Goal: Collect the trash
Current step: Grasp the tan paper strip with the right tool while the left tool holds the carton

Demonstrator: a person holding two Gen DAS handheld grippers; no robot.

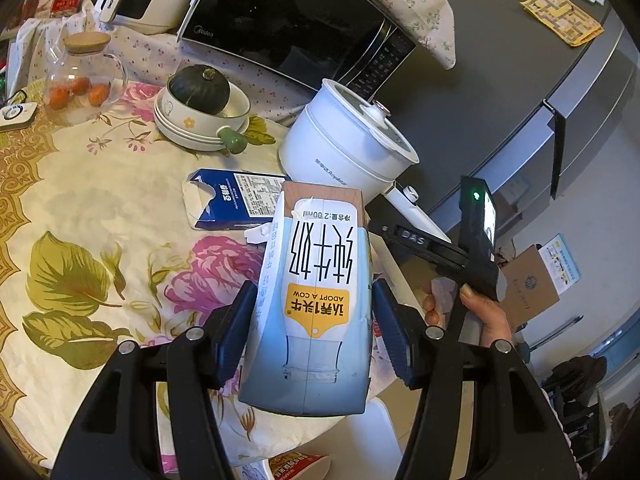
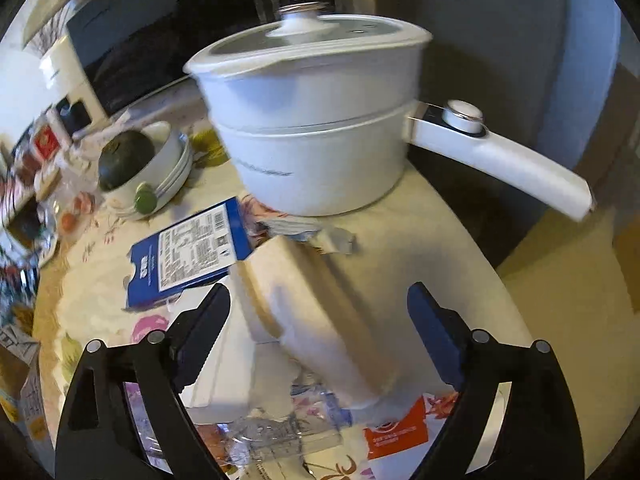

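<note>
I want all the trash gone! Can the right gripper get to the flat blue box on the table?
Probably yes. The right gripper is open and holds nothing, and the flat blue box lies bare on the tablecloth just ahead to its left. The milk carton in the left gripper is close by, so it may crowd the way.

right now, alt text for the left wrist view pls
The left tool grips a pale blue milk carton above a floral tablecloth. Behind it lie a flattened dark blue box, a white electric pot, and a dark green squash in stacked bowls before a black microwave.
</note>
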